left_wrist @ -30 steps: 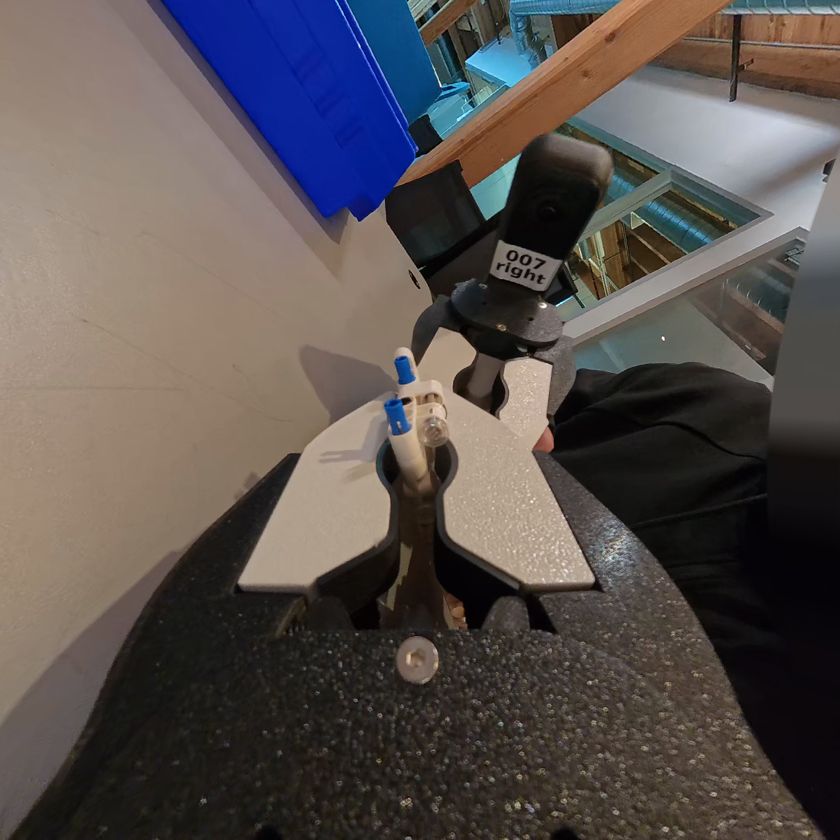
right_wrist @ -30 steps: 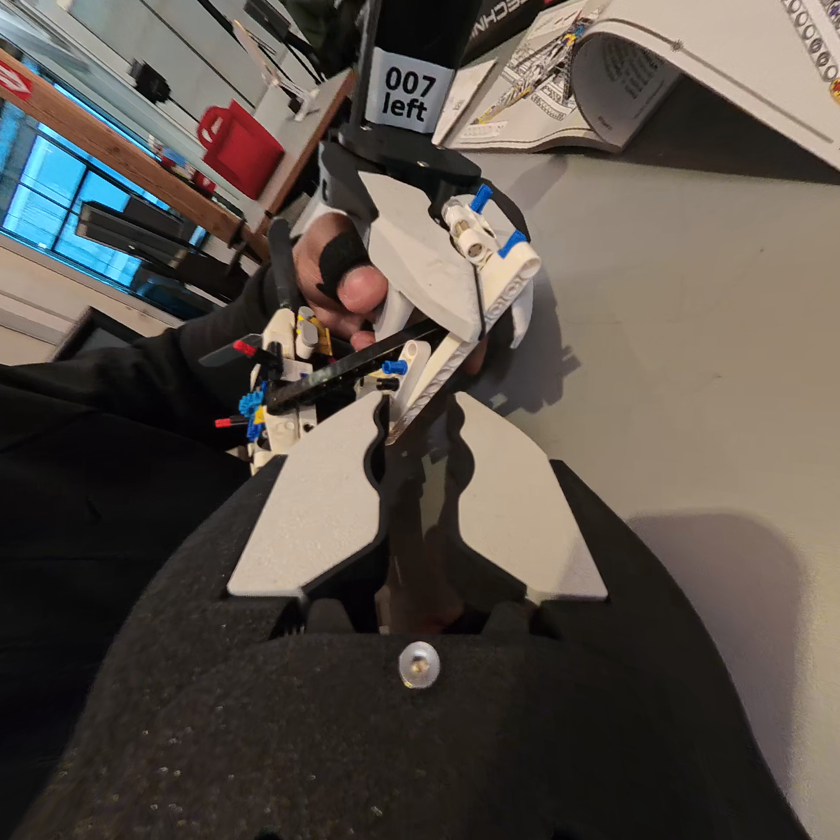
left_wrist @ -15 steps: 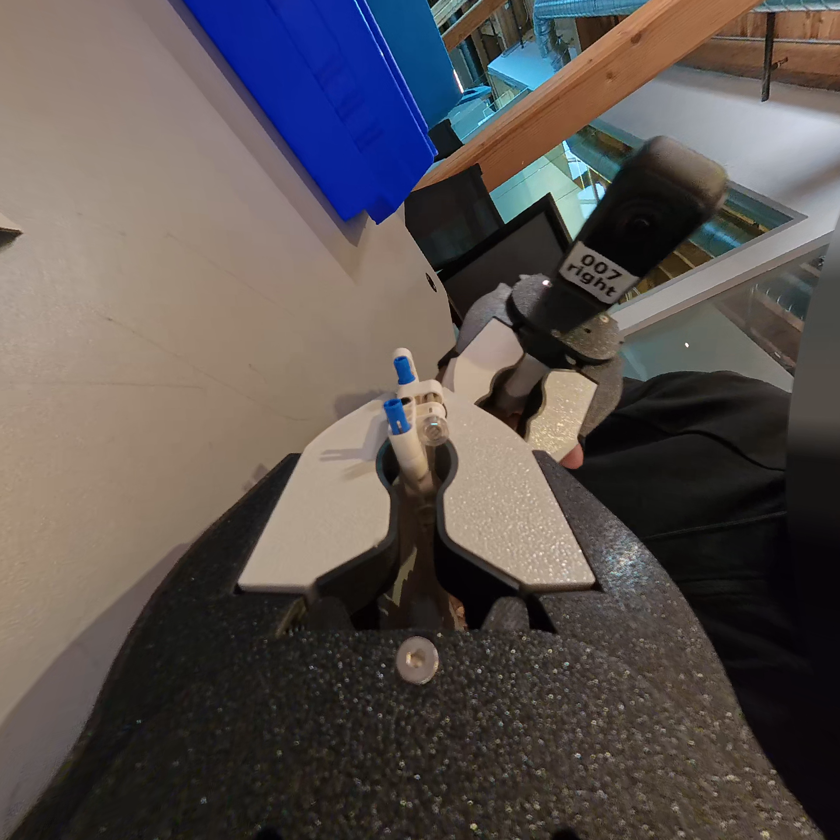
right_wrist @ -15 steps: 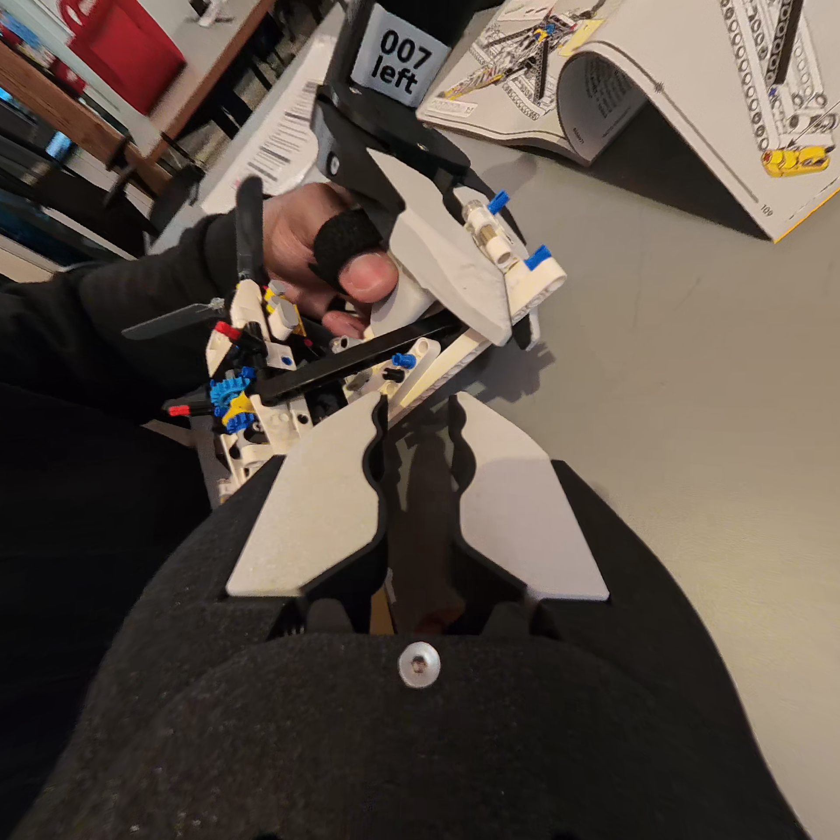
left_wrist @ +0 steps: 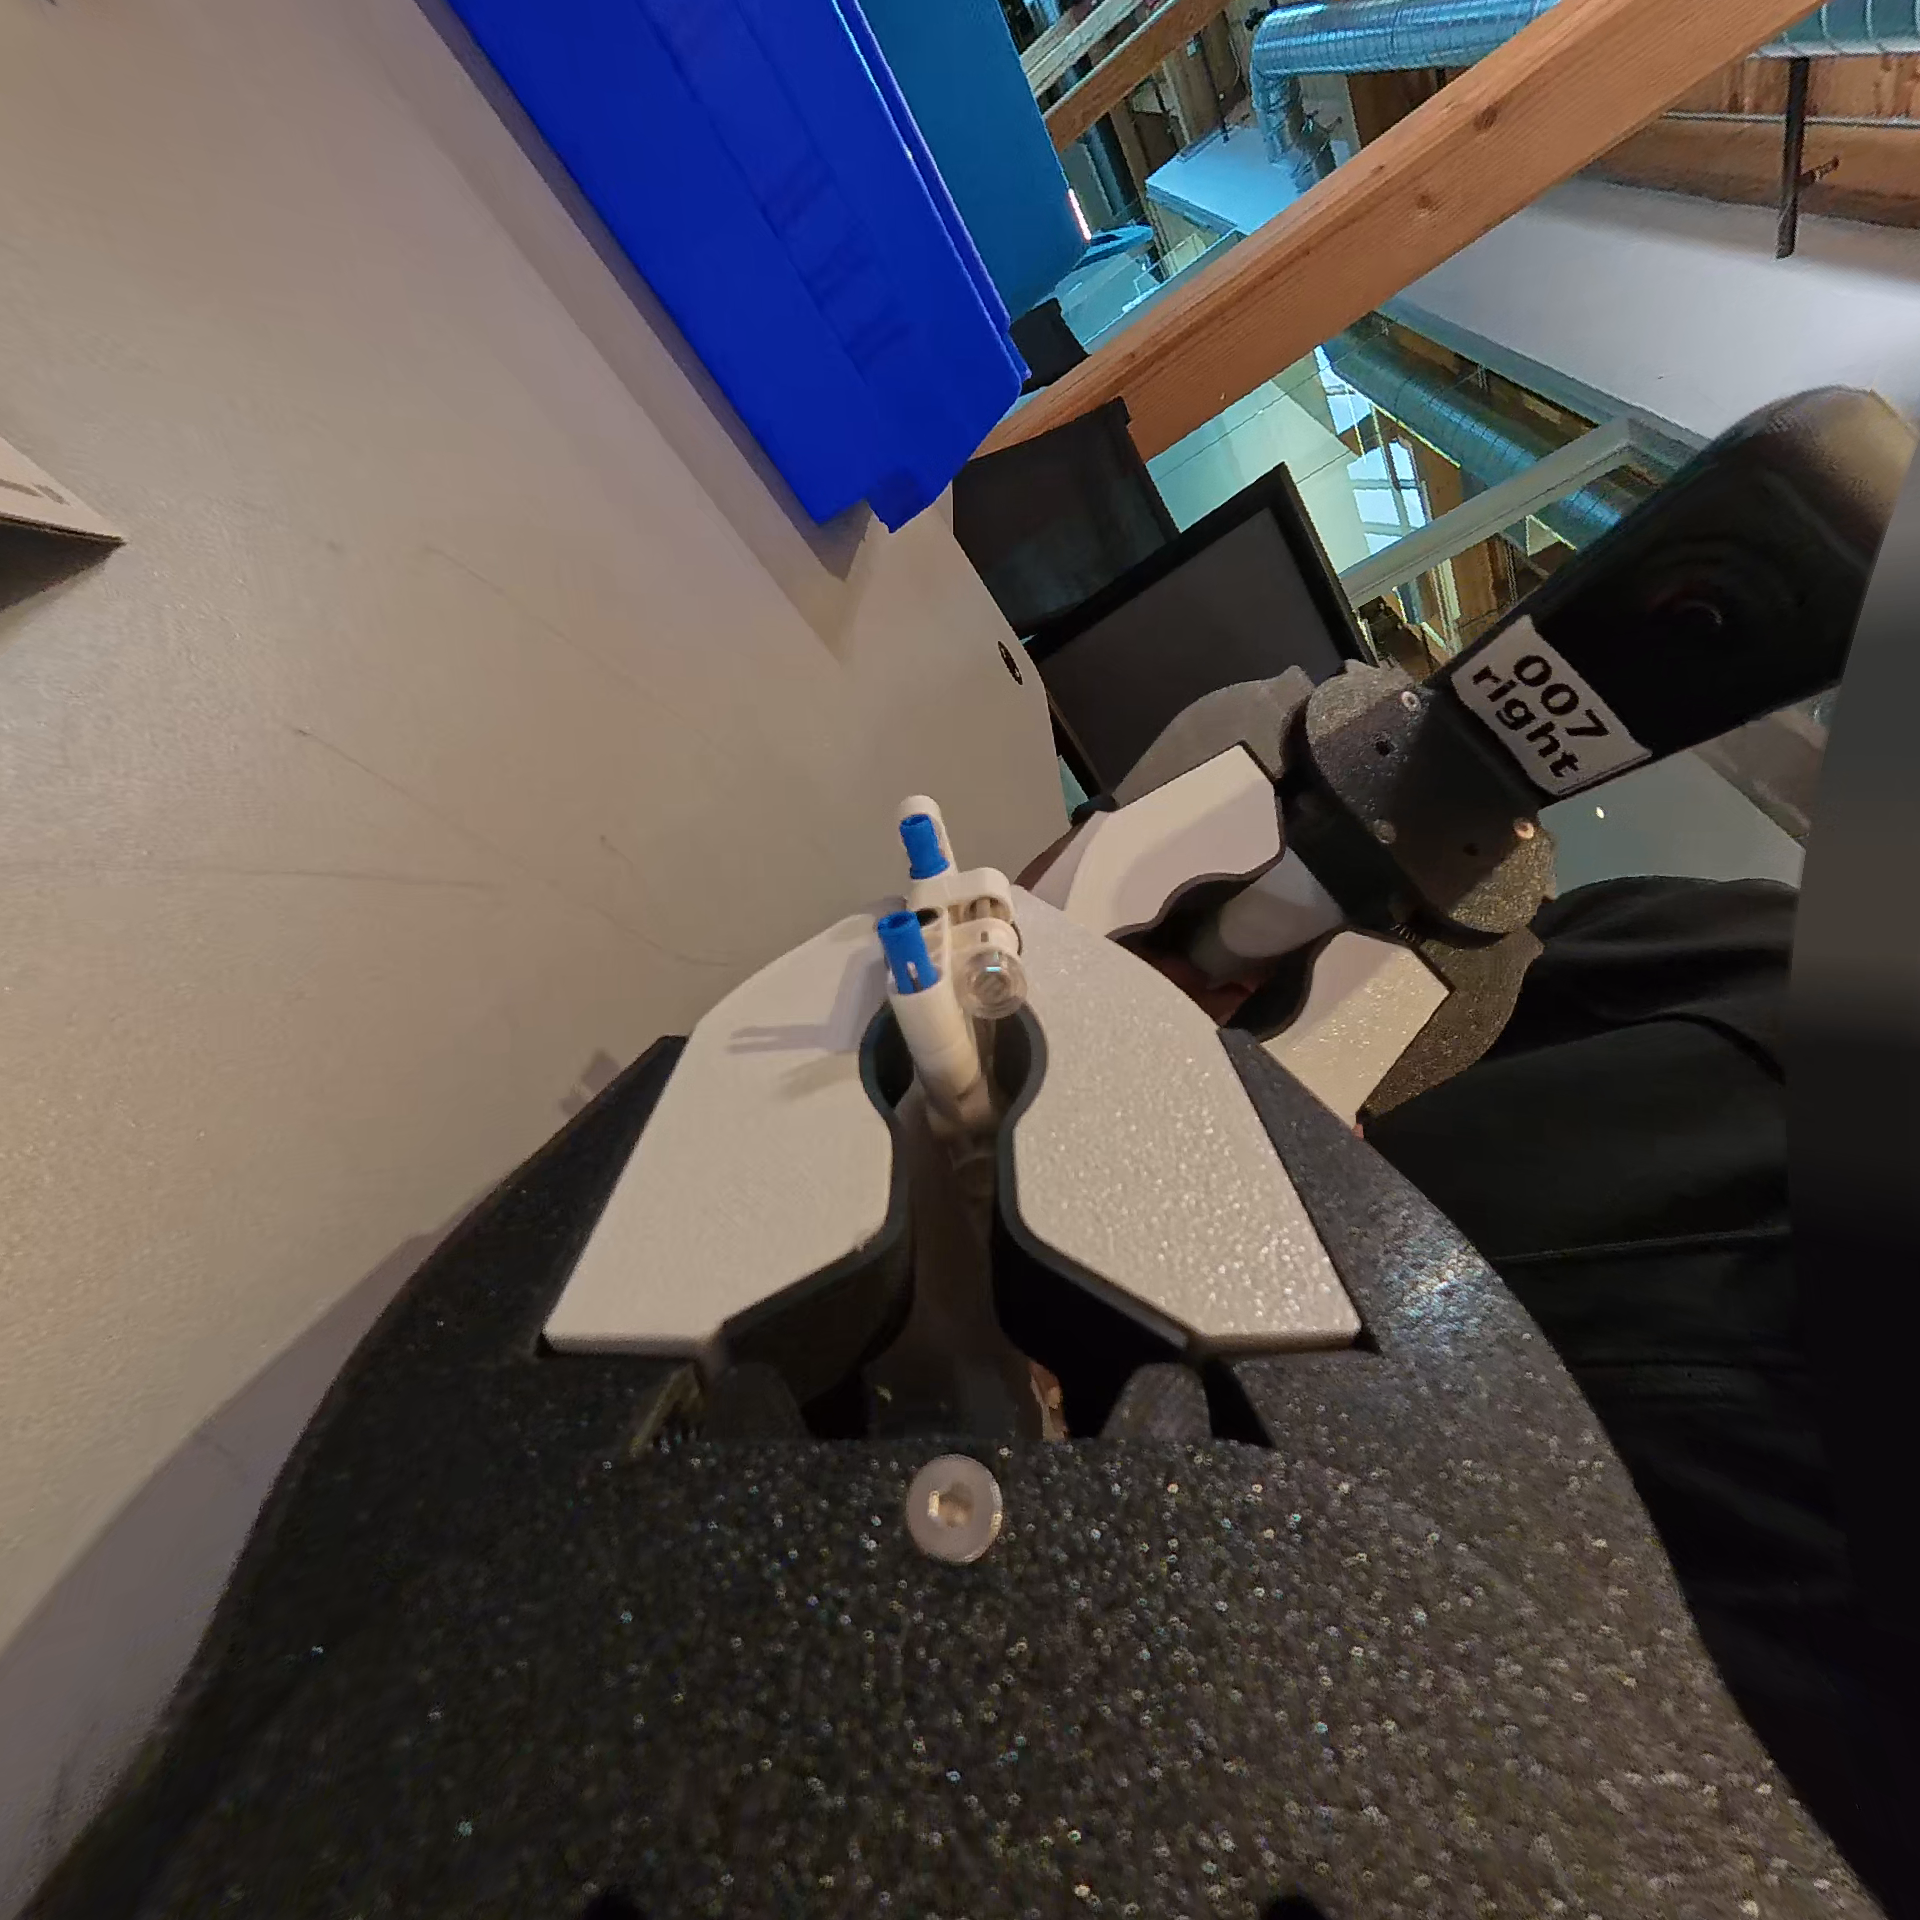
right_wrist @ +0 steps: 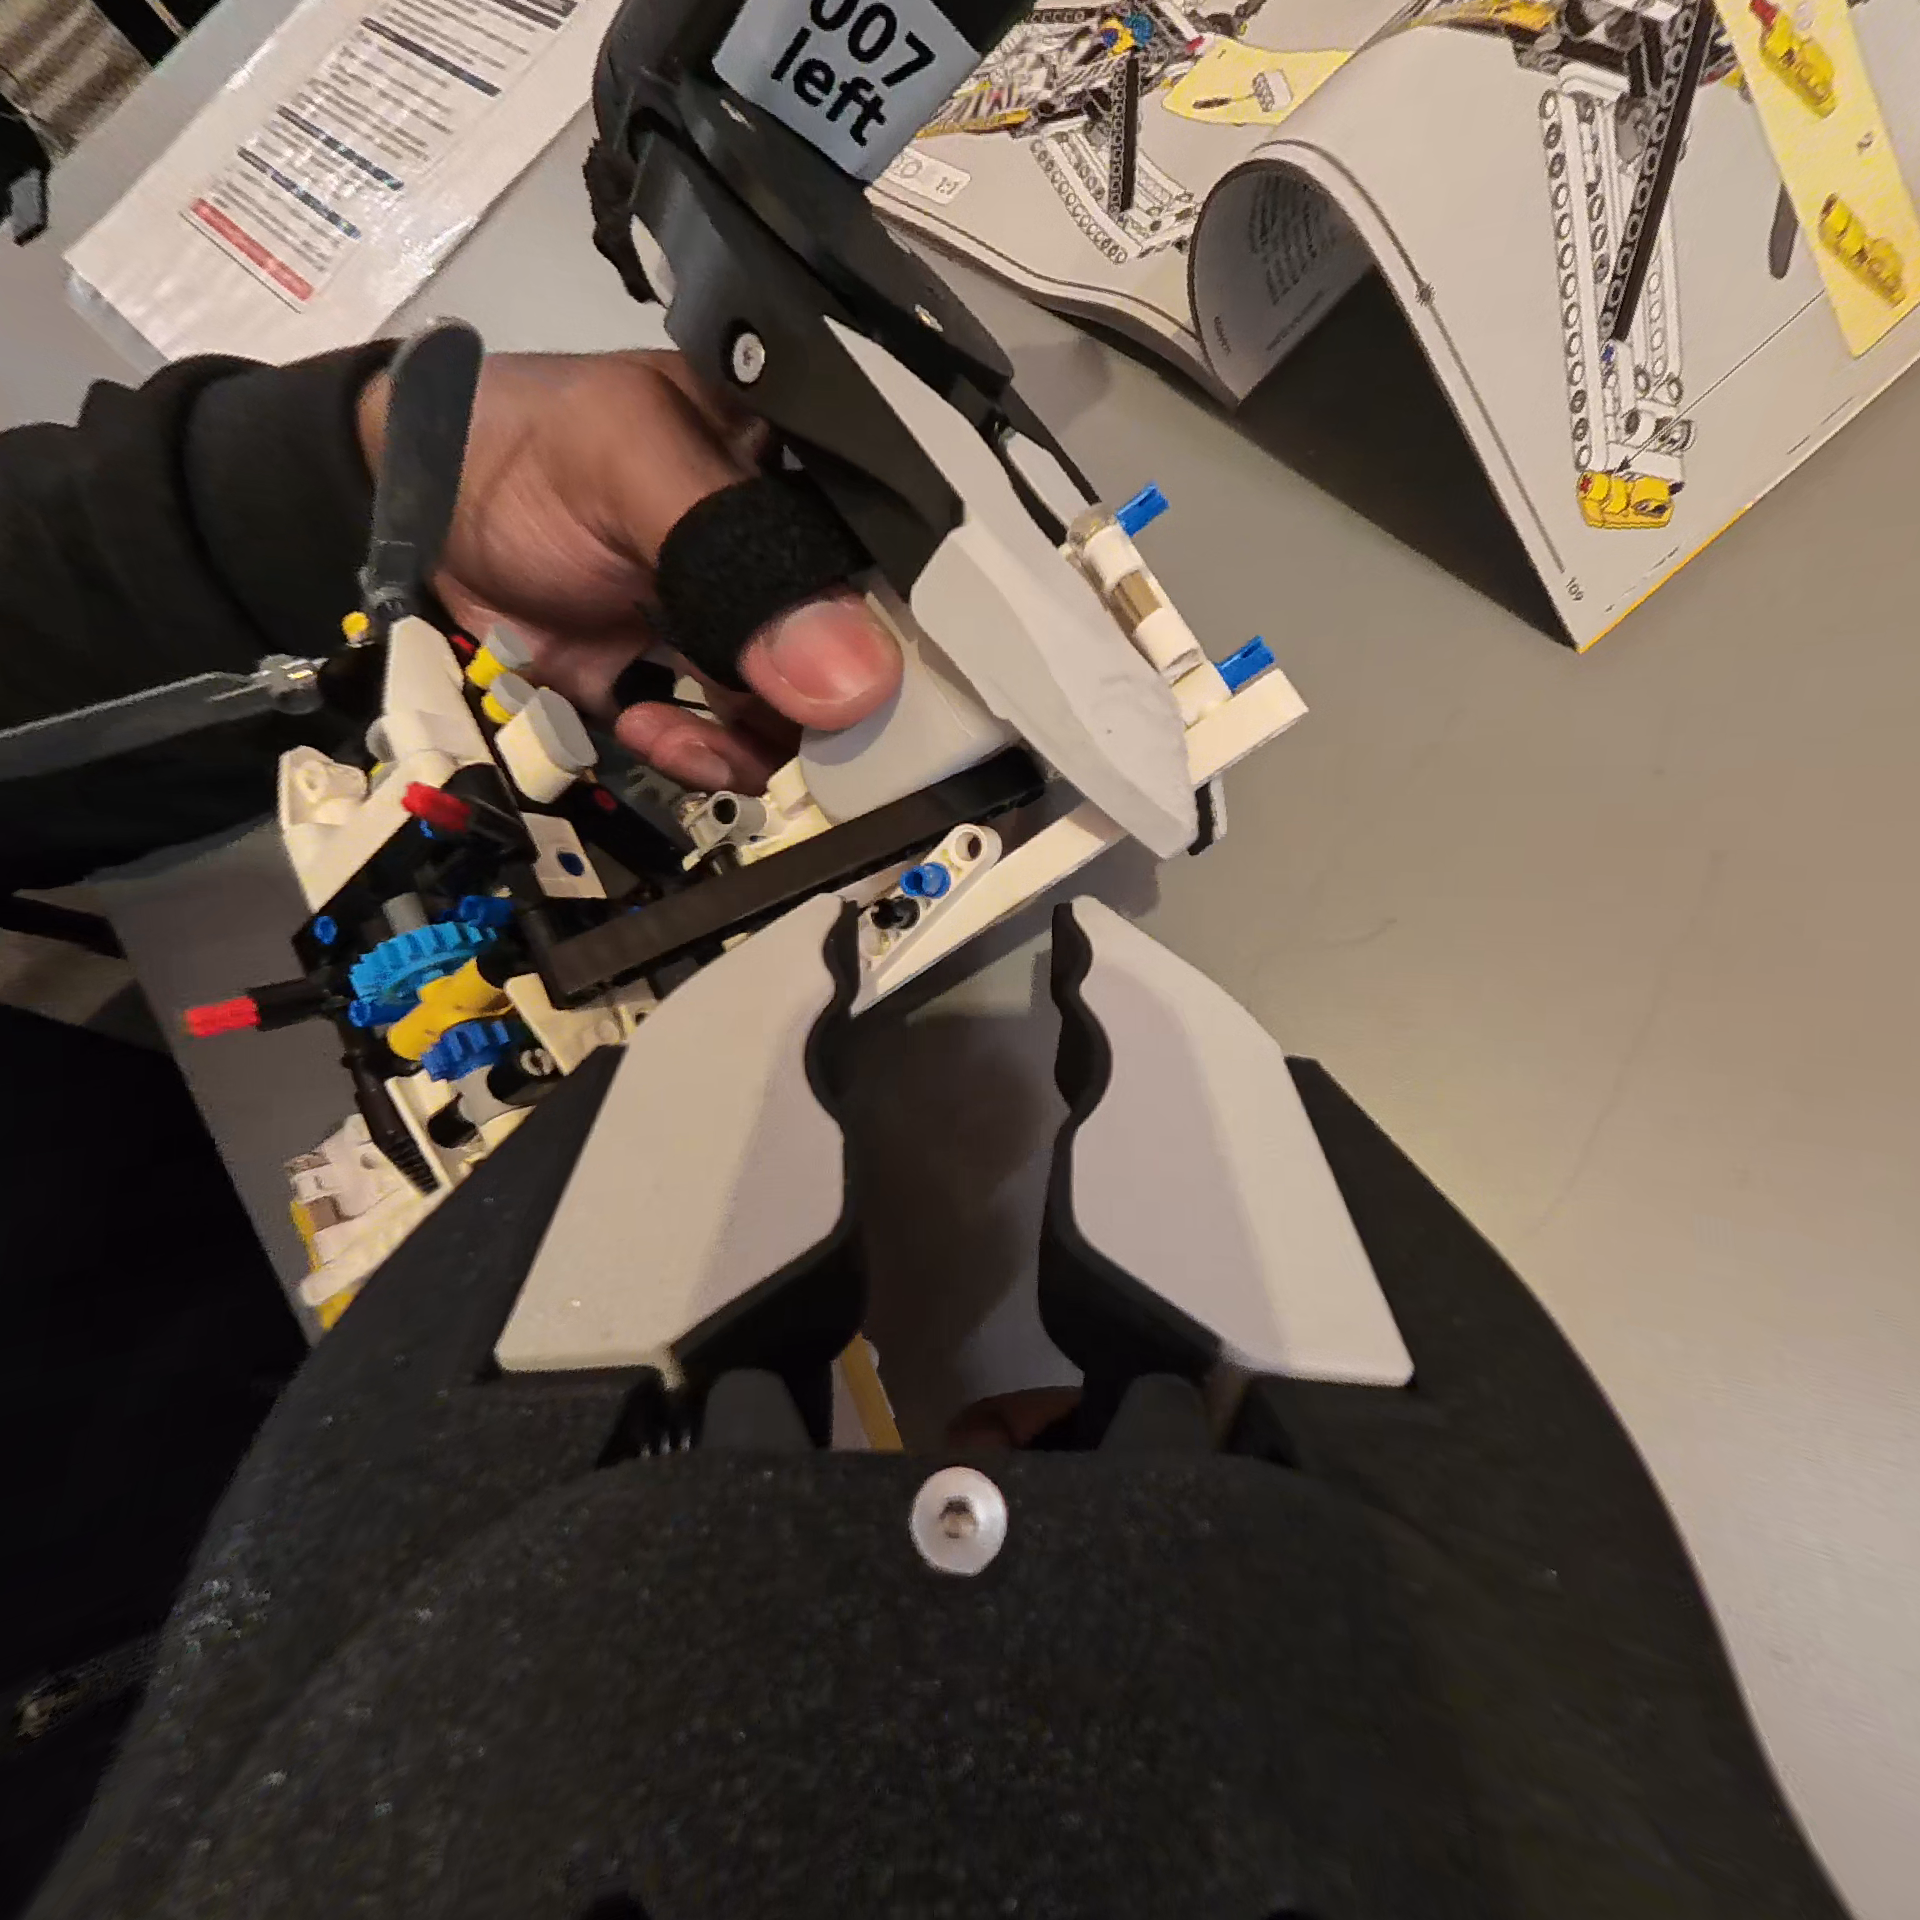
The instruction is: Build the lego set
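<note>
The left hand-held gripper [right_wrist: 1195,769] is clamped narrowly on the white end beam of a toy brick model [right_wrist: 499,935], its pads pressing the beam; blue pins [left_wrist: 906,948] stick up just past its fingertips. The right hand-held gripper [right_wrist: 951,935] stands with its jaws apart and nothing between the pads. A second ago those jaws were closer together around the model's white bar; now they have spread and pulled back, so the bar's tip lies just beside the left finger [right_wrist: 727,1091] without being pinched. The model therefore hangs from the left grip and the person's hand [right_wrist: 623,561] alone, above the grey table [right_wrist: 1558,987]. Beyond lie an open instruction booklet [right_wrist: 1507,260] and a blue bin [left_wrist: 790,239].
</note>
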A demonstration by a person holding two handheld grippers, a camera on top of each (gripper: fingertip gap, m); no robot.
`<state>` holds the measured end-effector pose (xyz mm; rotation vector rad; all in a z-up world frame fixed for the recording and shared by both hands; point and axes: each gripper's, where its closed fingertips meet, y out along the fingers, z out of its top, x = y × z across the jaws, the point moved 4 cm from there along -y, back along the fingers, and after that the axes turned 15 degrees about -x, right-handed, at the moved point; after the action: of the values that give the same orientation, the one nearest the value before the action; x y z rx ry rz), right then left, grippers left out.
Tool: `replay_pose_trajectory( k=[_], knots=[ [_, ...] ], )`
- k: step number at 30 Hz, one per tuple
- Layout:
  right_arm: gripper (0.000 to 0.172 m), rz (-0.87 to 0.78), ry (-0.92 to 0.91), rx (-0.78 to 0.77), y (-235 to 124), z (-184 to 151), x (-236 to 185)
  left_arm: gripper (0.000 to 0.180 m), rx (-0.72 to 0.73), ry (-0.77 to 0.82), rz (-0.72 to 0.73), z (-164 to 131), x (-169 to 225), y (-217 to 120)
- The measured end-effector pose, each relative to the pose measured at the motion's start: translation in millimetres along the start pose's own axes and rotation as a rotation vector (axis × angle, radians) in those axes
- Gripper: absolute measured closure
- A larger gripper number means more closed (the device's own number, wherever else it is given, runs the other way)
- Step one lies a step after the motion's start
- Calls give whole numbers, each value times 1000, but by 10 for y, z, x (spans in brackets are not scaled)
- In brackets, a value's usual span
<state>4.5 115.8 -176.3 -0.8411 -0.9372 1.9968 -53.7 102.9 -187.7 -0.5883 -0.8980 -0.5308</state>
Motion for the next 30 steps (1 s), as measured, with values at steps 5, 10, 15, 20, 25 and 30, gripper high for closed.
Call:
replay_pose_trajectory(
  k=[5, 10, 15, 20, 25, 30],
  knots=[
    [137, -23, -22, 5, 12, 3, 4, 170, 1, -10, 10, -3, -14, -4],
    [141, 10, -20, -1, 13, -3, -5, 170, -1, -8, 13, -4, -14, 1],
    [145, 47, -3, -4, 8, 2, -4, 170, 1, -9, 11, -1, -15, -1],
    [152, 44, 0, -3, -15, 7, 20, 170, 4, -13, 18, 1, -23, -3],
    [163, 67, 23, 15, -36, 4, 71, 170, 6, -18, 25, 2, -32, -5],
    [162, 76, 40, 19, -24, 8, 103, 170, -7, -14, 48, -11, -41, 14]
  ],
)
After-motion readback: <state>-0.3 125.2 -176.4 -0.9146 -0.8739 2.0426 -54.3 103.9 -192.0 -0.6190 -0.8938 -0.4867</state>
